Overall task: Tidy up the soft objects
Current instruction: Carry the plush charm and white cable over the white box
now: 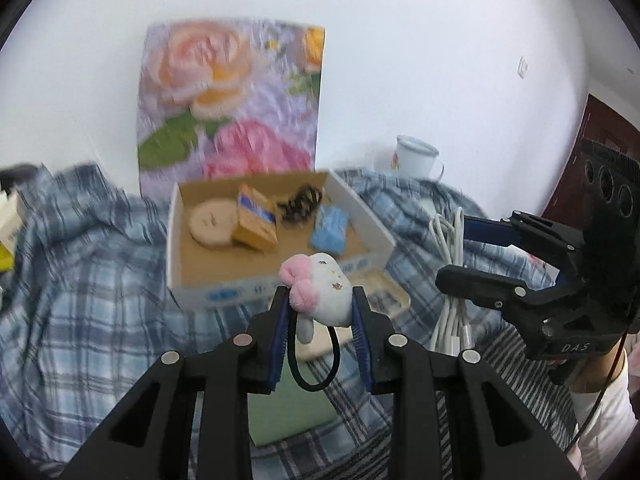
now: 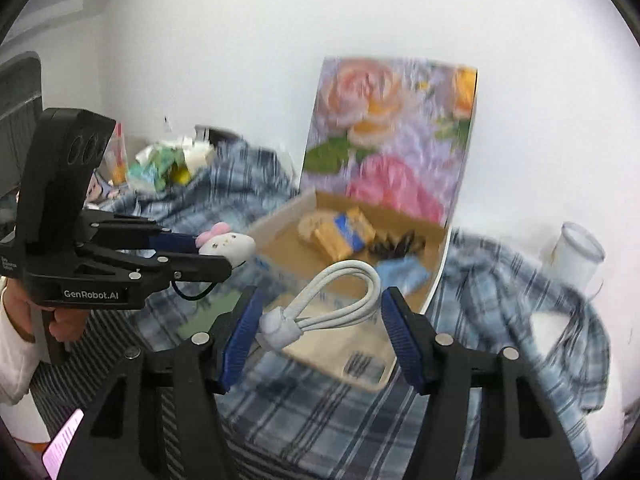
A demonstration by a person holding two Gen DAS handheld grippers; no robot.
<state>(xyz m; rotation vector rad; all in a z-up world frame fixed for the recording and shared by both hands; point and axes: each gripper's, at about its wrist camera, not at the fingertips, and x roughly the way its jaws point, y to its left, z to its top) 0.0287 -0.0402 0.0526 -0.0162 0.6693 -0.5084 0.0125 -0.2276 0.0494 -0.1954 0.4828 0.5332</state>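
Note:
My left gripper (image 1: pixel 320 300) is shut on a white and pink plush hair tie (image 1: pixel 322 288), whose black elastic loop hangs below; it is held just in front of the open cardboard box (image 1: pixel 178 216). The plush also shows in the right wrist view (image 2: pixel 228 245), held by the left gripper (image 2: pixel 216 256). My right gripper (image 2: pixel 320 316) is open, with a bundled white cable (image 2: pixel 320 304) between its fingers; whether the cable is supported by a finger I cannot tell. The cable (image 1: pixel 450 272) hangs by the right gripper (image 1: pixel 452 252) in the left wrist view.
The box holds a round beige pad (image 1: pixel 212 224), a yellow and blue pack (image 1: pixel 256 222), a dark hair claw (image 1: pixel 300 204) and a blue sponge (image 1: pixel 330 228). A floral board (image 1: pixel 228 104) leans on the wall. A white mug (image 1: pixel 414 158) stands right. Plaid cloth (image 1: pixel 88 264) covers the surface.

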